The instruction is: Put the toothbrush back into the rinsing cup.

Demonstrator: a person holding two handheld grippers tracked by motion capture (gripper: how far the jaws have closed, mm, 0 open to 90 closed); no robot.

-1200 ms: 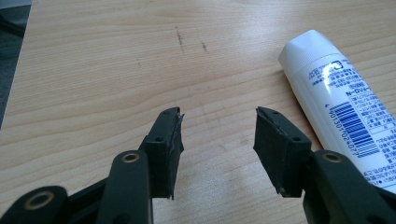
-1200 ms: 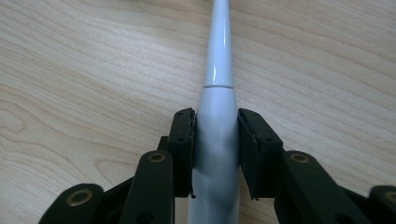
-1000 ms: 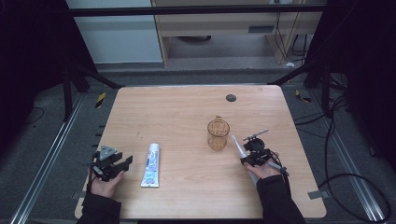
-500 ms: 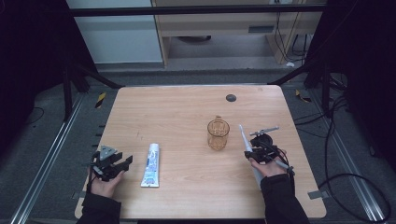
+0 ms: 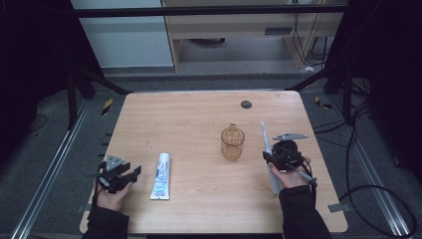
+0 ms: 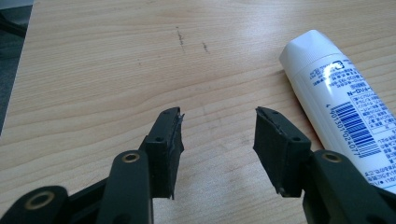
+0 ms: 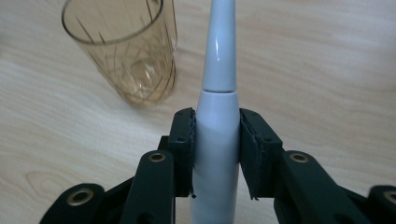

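**Toothbrush lifted beside the cup**

Between the clenched jaws of the right gripper, seen from the high view, a white electric toothbrush is held; since a second ago it has been raised off the table and tipped toward upright, so placing it in the amber cup is judged next. Ahead of the released jaws of the left gripper, bare wood is seen, with a toothpaste tube just right of them, untouched. Beyond the right jaws, up and left, the cup is seen, nothing blocking its mouth.
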